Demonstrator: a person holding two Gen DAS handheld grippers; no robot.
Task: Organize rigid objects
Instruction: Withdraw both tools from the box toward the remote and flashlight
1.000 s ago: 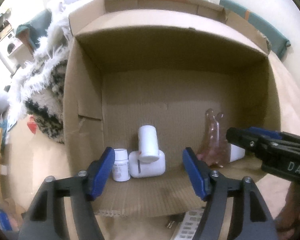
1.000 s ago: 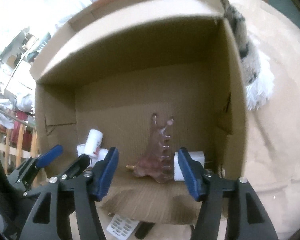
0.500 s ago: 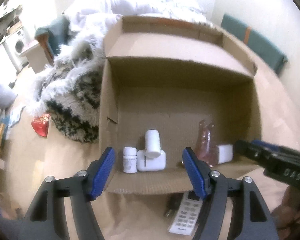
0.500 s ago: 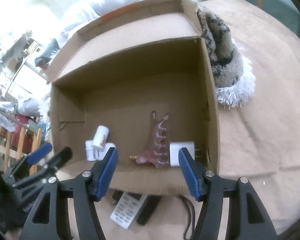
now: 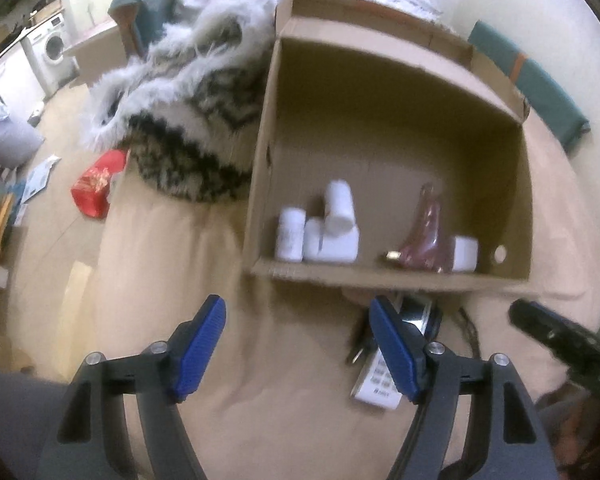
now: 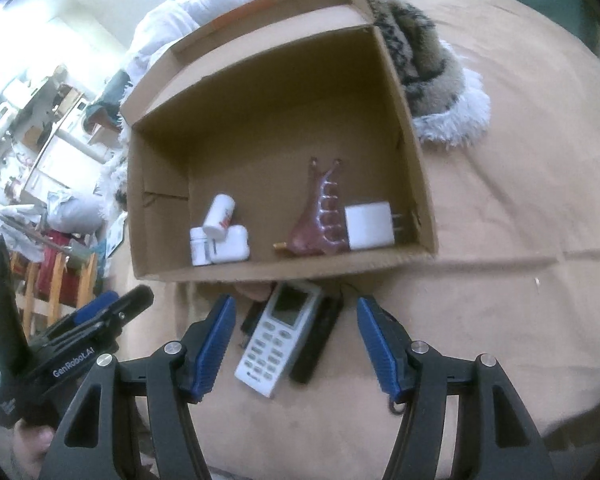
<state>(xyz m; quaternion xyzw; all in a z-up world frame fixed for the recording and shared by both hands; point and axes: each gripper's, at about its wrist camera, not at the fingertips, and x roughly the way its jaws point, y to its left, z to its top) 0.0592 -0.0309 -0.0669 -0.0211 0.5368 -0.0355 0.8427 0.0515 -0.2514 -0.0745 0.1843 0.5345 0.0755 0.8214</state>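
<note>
Both grippers had drawn back from the cardboard box (image 5: 396,128) since the earlier frames, so bare tan bedcover now lay beneath them. From the left wrist, the left gripper (image 5: 296,348) stood with its jaws apart and nothing between them, having just been opening a little further. The white bottles (image 5: 320,228) sat grouped against the box's near wall, the pink hair claw (image 5: 424,232) and white charger (image 5: 465,253) further right, presumably sorted there already. A white remote (image 5: 374,384) lay outside, half hidden behind the right-hand finger (and blurred). From the right wrist, the right gripper (image 6: 292,344) was likewise spread and empty, hanging over that remote, which rested against a black object (image 6: 318,340) I could not identify. Those two, I judged, were left to box; a dark cable beside them ran out of sight.
</note>
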